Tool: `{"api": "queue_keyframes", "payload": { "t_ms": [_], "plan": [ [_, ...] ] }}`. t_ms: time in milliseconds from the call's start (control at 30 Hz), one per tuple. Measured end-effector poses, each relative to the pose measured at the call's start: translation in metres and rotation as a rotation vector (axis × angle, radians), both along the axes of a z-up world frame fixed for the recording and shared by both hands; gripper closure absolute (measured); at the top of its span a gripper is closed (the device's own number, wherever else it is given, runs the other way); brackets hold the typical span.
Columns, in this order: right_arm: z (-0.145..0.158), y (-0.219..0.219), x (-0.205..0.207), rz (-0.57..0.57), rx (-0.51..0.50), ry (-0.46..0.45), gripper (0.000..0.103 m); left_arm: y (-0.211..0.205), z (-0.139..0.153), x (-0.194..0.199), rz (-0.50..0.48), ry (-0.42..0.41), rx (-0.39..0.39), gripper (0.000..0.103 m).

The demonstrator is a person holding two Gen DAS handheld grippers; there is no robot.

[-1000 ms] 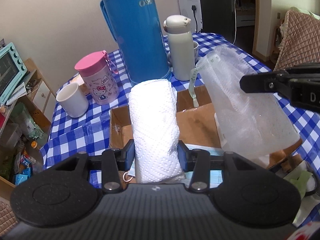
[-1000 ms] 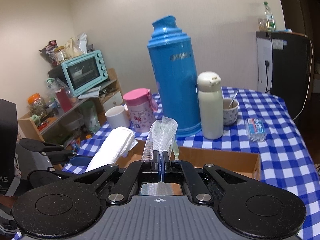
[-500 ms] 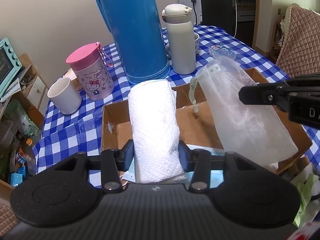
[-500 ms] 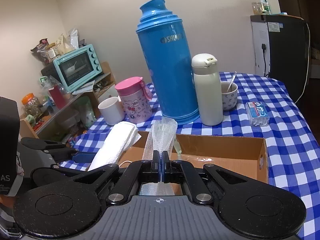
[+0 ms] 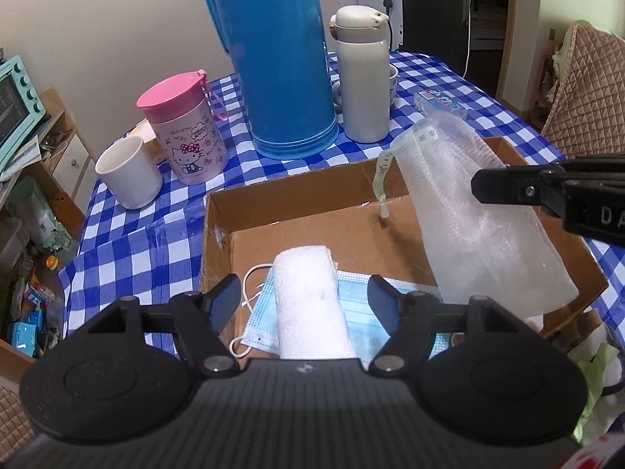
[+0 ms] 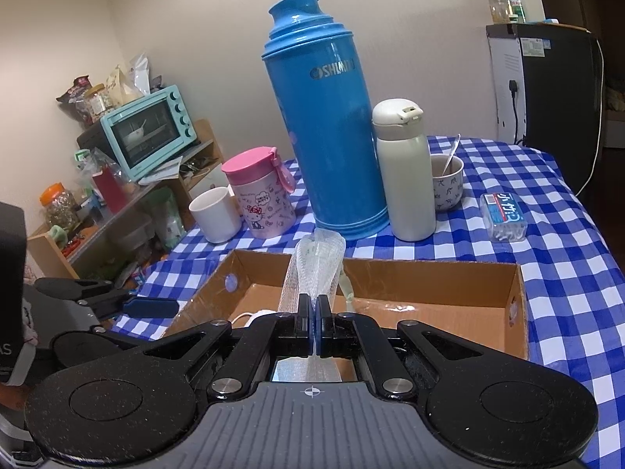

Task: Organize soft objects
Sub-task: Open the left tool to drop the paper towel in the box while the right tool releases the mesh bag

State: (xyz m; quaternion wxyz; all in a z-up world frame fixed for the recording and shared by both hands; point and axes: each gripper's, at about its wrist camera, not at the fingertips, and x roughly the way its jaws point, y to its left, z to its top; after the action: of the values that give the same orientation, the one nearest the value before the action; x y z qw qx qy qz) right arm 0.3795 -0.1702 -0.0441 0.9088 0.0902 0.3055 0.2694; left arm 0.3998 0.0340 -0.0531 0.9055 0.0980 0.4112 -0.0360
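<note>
Checked tablecloth (image 5: 129, 242); cardboard box (image 5: 297, 211) near blue thermos (image 5: 281, 58).

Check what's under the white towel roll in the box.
The white towel roll lies on a blue face mask in the cardboard box. Whatever sits under the mask is covered.

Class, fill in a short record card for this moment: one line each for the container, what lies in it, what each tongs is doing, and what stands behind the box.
container: open brown cardboard box on blue checked tablecloth
inside: rolled white towel lying on light blue face mask
left tongs: open, astride the towel
right tongs: shut on translucent white mesh bag, held over the box
behind box: tall blue thermos, cream flask, pink-lidded jar, white mug
</note>
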Motion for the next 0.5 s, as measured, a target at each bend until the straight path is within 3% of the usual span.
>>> {"api": "queue_keyframes", "payload": {
  "t_ms": [167,200,233,267,300,500],
  "plan": [
    [0.003,0.001,0.0,0.0,0.026,-0.007,0.1,0.006,0.002,-0.006,0.024,-0.004,0.001,0.031],
    [0.004,0.001,0.001,0.002,0.029,-0.004,0.093,0.006,0.003,-0.008,0.026,-0.01,0.007,0.029],
    [0.005,0.002,0.0,0.005,0.029,-0.01,0.085,0.007,0.004,-0.009,0.028,-0.016,0.01,0.028],
    [0.006,0.002,-0.001,0.004,0.027,-0.018,0.057,0.007,0.005,-0.012,0.03,-0.021,0.009,0.028],
    [0.007,0.002,-0.003,-0.006,0.025,-0.031,0.037,0.009,0.007,-0.013,0.032,-0.024,0.003,0.027],
    [0.011,-0.002,-0.013,-0.035,0.015,-0.038,0.035,0.017,0.016,-0.027,0.06,-0.035,-0.04,0.027]
  ]
}}
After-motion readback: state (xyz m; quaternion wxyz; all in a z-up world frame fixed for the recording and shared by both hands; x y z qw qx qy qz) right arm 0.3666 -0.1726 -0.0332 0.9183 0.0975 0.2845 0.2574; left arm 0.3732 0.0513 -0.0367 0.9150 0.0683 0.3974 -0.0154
